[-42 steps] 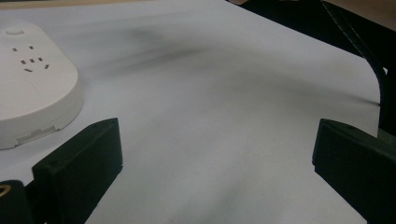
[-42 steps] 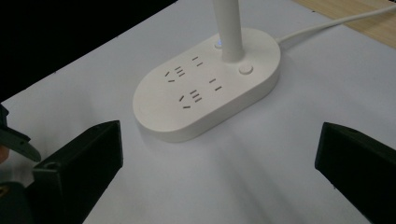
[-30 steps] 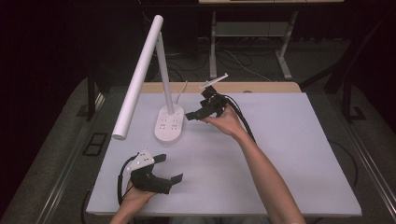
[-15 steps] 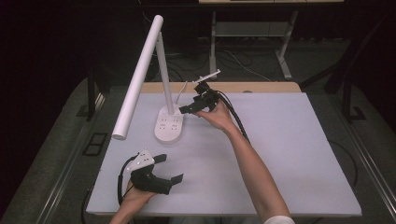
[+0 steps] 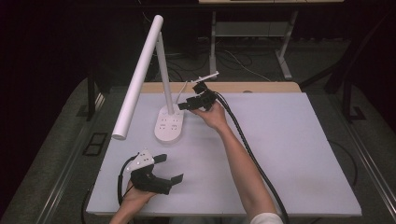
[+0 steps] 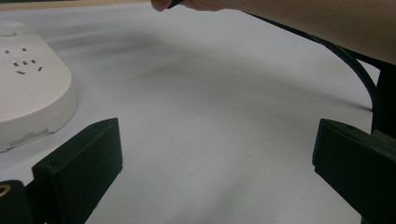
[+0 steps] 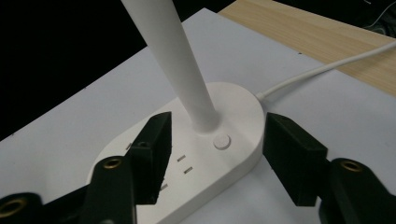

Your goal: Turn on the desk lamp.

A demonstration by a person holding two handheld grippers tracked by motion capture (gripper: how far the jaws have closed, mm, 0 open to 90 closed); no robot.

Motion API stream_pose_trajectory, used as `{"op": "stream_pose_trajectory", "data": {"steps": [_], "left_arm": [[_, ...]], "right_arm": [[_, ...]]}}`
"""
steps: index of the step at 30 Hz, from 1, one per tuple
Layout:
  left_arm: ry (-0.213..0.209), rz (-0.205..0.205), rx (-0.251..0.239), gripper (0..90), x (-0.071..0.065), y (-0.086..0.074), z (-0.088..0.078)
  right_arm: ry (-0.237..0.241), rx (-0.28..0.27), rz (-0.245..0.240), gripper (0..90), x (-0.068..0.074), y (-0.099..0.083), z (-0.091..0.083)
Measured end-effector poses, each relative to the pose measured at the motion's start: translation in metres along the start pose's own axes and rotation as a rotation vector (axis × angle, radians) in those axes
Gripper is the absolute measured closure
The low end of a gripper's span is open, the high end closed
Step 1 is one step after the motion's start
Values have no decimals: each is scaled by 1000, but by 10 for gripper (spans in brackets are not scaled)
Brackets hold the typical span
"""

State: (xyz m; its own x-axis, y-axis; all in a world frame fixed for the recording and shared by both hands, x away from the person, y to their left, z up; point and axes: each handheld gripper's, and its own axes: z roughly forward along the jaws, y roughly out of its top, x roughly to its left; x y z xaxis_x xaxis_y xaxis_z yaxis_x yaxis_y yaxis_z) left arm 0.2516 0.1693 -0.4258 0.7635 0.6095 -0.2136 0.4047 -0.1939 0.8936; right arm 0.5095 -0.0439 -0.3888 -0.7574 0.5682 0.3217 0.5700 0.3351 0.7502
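Covering most of a wooden table point(image 5: 261, 87) in a dark room with cables on the floor beyond, a pale mat point(image 5: 289, 154) carries a white desk lamp point(image 5: 161, 79) whose oval base point(image 7: 205, 154) has sockets and a round button point(image 7: 222, 141). The right gripper point(image 7: 215, 149) hangs over that base, jaws spread wide. The left gripper point(image 5: 168, 170), also spread and empty, rests near the mat's front edge.
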Motion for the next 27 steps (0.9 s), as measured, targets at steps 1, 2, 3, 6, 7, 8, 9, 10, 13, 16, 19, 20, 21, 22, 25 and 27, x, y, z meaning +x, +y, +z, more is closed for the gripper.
{"op": "stream_pose_trajectory", "data": {"steps": [1,2,3,6,7,8,9,10,13,16,19,20,21,22,25,27], "left_arm": [[0,0,0,5,0,0,0],[0,1,-1,5,0,0,0],[0,1,-1,5,0,0,0],[-3,3,1,5,0,0,0],[-3,3,1,5,0,0,0],[-3,3,1,5,0,0,0],[-3,3,1,5,0,0,0],[-3,3,1,5,0,0,0],[-7,7,2,5,0,0,0],[-7,8,4,5,0,0,1],[-6,9,6,5,0,0,1],[-6,9,6,5,0,0,1],[-7,10,5,5,0,0,1],[-6,9,5,5,0,0,1],[-10,11,9,5,0,0,1],[-11,13,10,5,-1,0,1]], "right_arm": [[5,-1,7,462,-1,-1,1],[7,-4,13,477,-1,-1,3],[10,-7,18,492,-1,-1,5],[12,-8,29,542,-3,-3,9],[14,-12,29,560,-4,-3,10],[17,-13,35,575,-4,-4,11],[20,-17,44,592,-5,-4,12],[21,-19,47,607,-6,-5,13],[24,-31,60,658,-8,-6,16],[27,-39,72,703,-9,-8,20],[32,-43,78,753,-10,-9,23],[30,-41,80,768,-10,-10,24],[29,-37,82,785,-10,-10,26],[24,-35,83,798,-10,-11,27],[16,-29,91,833,-10,-13,30],[13,-31,92,853,-11,-14,32]]}}
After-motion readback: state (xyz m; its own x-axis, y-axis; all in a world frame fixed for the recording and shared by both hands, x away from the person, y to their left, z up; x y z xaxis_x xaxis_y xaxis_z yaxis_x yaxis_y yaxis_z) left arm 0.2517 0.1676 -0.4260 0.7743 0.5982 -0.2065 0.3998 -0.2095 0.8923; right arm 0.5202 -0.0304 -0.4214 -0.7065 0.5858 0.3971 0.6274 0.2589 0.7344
